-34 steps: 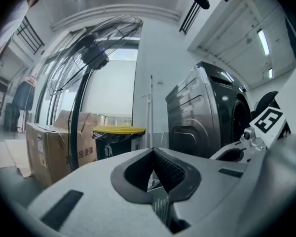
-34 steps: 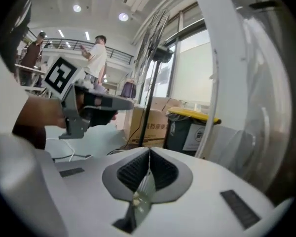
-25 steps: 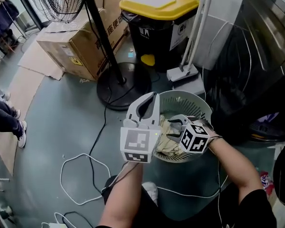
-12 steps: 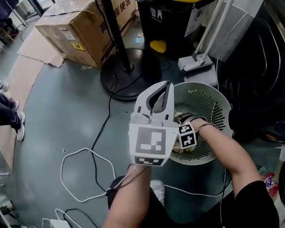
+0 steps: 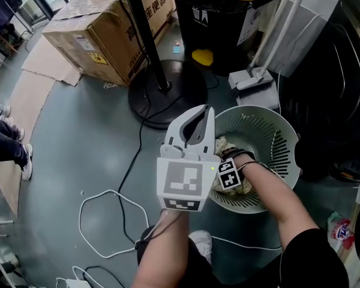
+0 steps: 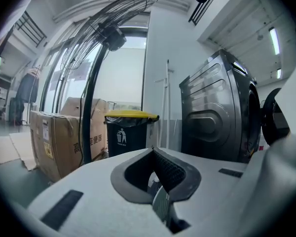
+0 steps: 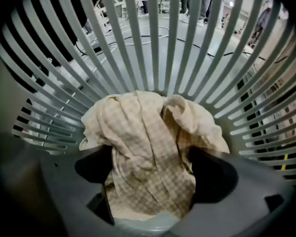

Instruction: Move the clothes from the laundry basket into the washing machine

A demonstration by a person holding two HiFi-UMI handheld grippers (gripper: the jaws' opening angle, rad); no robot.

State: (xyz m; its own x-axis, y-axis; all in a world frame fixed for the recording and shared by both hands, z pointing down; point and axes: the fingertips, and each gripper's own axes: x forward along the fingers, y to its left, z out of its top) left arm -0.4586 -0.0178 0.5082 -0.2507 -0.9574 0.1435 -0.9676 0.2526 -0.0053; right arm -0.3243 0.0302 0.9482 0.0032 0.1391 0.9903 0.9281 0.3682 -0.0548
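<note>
The round grey slatted laundry basket [image 5: 290, 138] stands on the floor with a beige checked cloth [image 5: 223, 146] bunched in its bottom. My right gripper [image 5: 229, 176] points straight down inside the basket. Its jaws have just been opening and stand wide. The cloth [image 7: 153, 147] lies between them against the basket wall [image 7: 153, 43], and the pads do not press on it. My left gripper [image 5: 201, 114] hovers beside the basket's left rim, shut and empty. Its closed tips [image 6: 155, 153] point towards the dark washing machine [image 6: 217, 117].
A fan's pole and round base [image 5: 163, 90] stand just beyond the basket. Behind are a black bin with a yellow lid [image 5: 222, 5] and a cardboard box [image 5: 96, 35]. A white cable [image 5: 102, 221] loops on the floor at the left. The washing machine [image 5: 342, 71] fills the right side.
My right gripper has dropped from the basket's rim down into it and its jaws have opened wide around the cloth. The left gripper has shifted a little and stays shut.
</note>
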